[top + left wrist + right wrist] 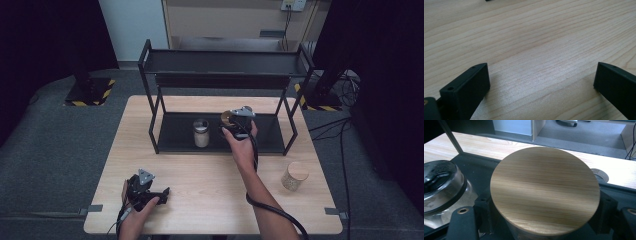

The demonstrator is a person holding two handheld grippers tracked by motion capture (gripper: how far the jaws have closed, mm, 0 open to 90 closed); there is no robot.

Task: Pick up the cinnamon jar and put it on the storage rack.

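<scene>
Left gripper (161, 192) sits at the near-left edge of the table (210, 195), jaws spread wide w/ nothing between them; in the left gripper view it's just bare wood grain between the two black jaws, gripper low over the surface. Hand wrapped round the body, forearm coming in from the bottom, idle.

Right gripper (235, 125) is further out, reaching into the lower shelf (175, 137) of the black rack (150, 60), forearm stretched fwd across the table, cable trailing back along it. Jaws closed onto a wooden-lid jar (545, 190): the right gripper view has the round lid square in front, a jaw pressing on each side of the body under it. Just beside it on the shelf, to the left, stands a glass jar w/ a black lid (201, 133). Can't tell if the held jar's base is down on the shelf or just above it.

Step, prob.: placing (or lifting) the jar at the lower shelf. Next move needs a steady level hand, no bump on the glass jar or the rack's upper bar.

Another wooden-lid jar (294, 176) stands on the table far right, well apart.
</scene>
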